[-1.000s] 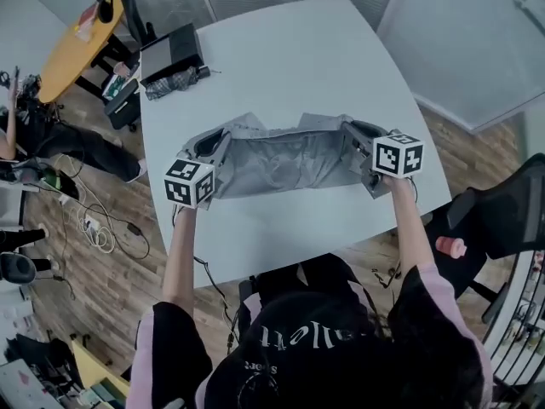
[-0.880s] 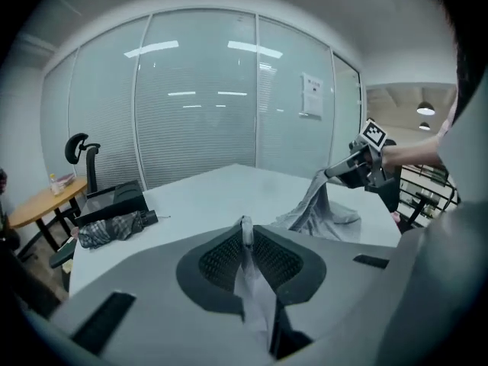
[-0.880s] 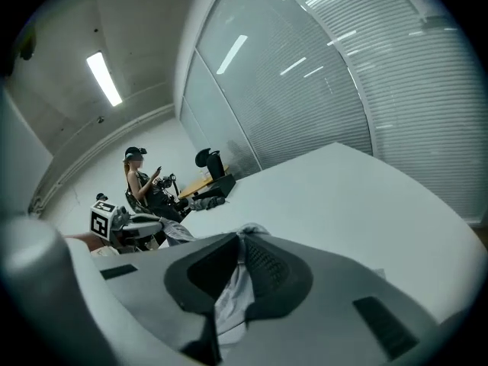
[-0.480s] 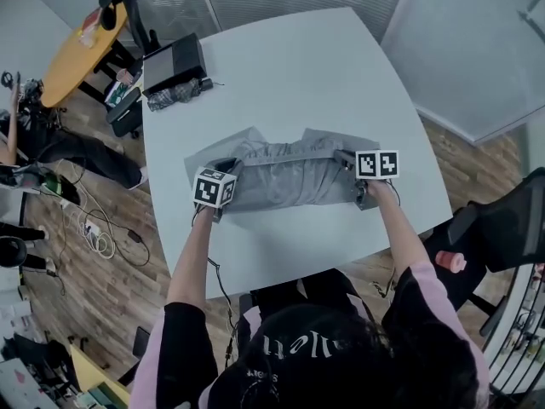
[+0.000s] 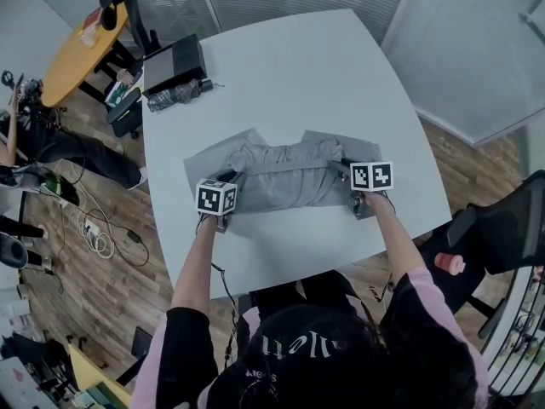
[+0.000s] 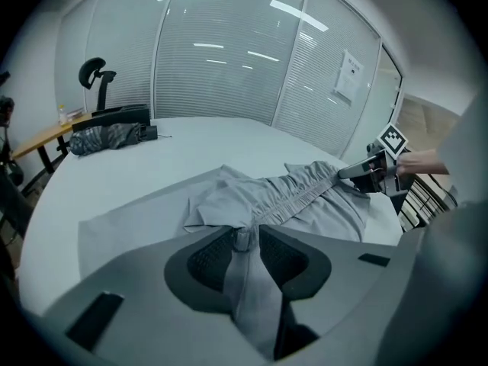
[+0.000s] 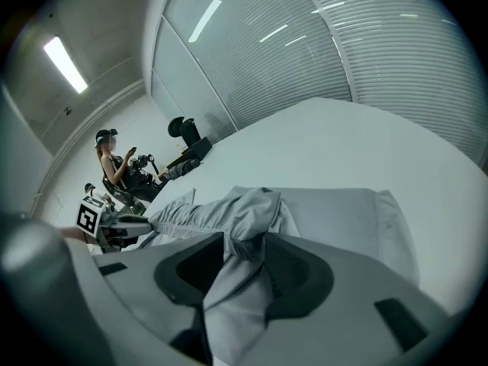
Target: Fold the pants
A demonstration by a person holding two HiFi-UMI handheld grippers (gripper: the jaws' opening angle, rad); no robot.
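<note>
Two grippers sit low toward the near side of the white table [image 5: 298, 66], one at each end of the grey pants [image 5: 281, 173]. The pants lie flat near the middle of the table, folded into a wide band, and the gathered waistband runs from one gripper to the other. The left gripper [image 5: 225, 179] has just been opening its jaws; they stand a little apart, with a strip of cloth passing loosely between them. The right gripper [image 5: 349, 169] has also just been opening, and a bunch of cloth sits in its wider gap. At the far left corner of the table lie a black case [image 5: 173, 58] and a dark bundle [image 5: 174, 92].
</note>
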